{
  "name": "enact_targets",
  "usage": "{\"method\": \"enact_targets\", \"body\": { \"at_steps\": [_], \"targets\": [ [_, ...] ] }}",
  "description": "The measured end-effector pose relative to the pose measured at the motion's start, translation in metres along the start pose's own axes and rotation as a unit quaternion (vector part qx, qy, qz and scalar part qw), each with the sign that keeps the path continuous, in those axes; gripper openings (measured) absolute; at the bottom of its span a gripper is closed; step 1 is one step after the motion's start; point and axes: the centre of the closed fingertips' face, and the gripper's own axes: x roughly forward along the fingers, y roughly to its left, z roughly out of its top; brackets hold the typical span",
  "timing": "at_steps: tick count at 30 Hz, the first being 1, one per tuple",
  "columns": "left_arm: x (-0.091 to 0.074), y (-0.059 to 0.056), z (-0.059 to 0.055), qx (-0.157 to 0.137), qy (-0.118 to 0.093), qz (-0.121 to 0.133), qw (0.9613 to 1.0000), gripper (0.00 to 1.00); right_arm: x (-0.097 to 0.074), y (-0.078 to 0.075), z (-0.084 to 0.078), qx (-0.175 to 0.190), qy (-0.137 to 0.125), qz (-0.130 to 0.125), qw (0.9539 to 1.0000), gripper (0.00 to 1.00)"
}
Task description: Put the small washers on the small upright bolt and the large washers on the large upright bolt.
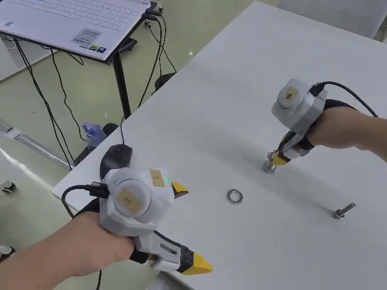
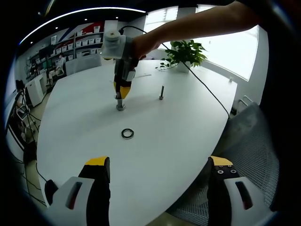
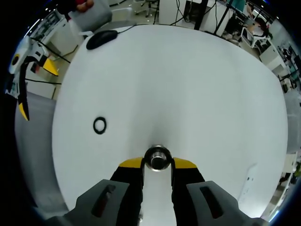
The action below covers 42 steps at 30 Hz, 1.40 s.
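The large upright bolt (image 1: 269,165) (image 2: 120,105) stands on the white table (image 1: 230,103). My right gripper (image 1: 277,159) (image 2: 121,92) (image 3: 157,162) points straight down over it. Its jaws are closed on a large washer (image 3: 149,158) sitting at the bolt's top. The small upright bolt (image 1: 343,211) (image 2: 161,92) stands to the right of it. One loose washer (image 1: 229,196) (image 2: 122,133) (image 3: 94,125) lies flat between the two grippers. My left gripper (image 1: 192,228) (image 2: 159,162) (image 3: 36,92) hovers open and empty at the table's near edge.
A black mouse (image 1: 115,160) (image 3: 101,37) rests at the table's left edge. Beyond that edge, a laptop (image 1: 72,21) sits on a stand with cables hanging to the floor. A potted plant (image 2: 186,52) stands at the table's far end.
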Motion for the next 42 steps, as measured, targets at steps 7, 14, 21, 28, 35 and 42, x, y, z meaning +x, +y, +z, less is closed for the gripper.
{"method": "enact_targets", "body": {
  "at_steps": [7,14,21,28,35,42],
  "targets": [
    [0.0,-0.002,-0.001,-0.003,0.002,0.0,1.0,0.85,0.008,0.001,-0.001,-0.005,0.004,0.0,1.0,0.22],
    [0.001,-0.003,-0.005,-0.008,0.006,-0.001,1.0,0.84,0.016,0.003,-0.008,-0.002,0.009,0.001,1.0,0.22],
    [0.003,-0.003,-0.006,-0.01,0.007,-0.002,0.9999,0.83,0.02,0.007,-0.013,-0.001,0.011,0.004,0.9999,0.22],
    [0.003,-0.002,-0.004,-0.011,0.008,-0.002,0.9999,0.83,0.023,0.01,-0.016,-0.006,0.016,0.0,0.9999,0.22],
    [0.002,-0.001,-0.005,-0.013,0.008,-0.001,0.9999,0.82,0.023,0.011,-0.016,-0.007,0.015,-0.002,0.9999,0.23],
    [0.003,-0.003,-0.005,-0.014,0.008,-0.003,0.9999,0.82,0.024,0.01,-0.014,-0.011,0.013,-0.002,0.9998,0.23]
  ]
}}
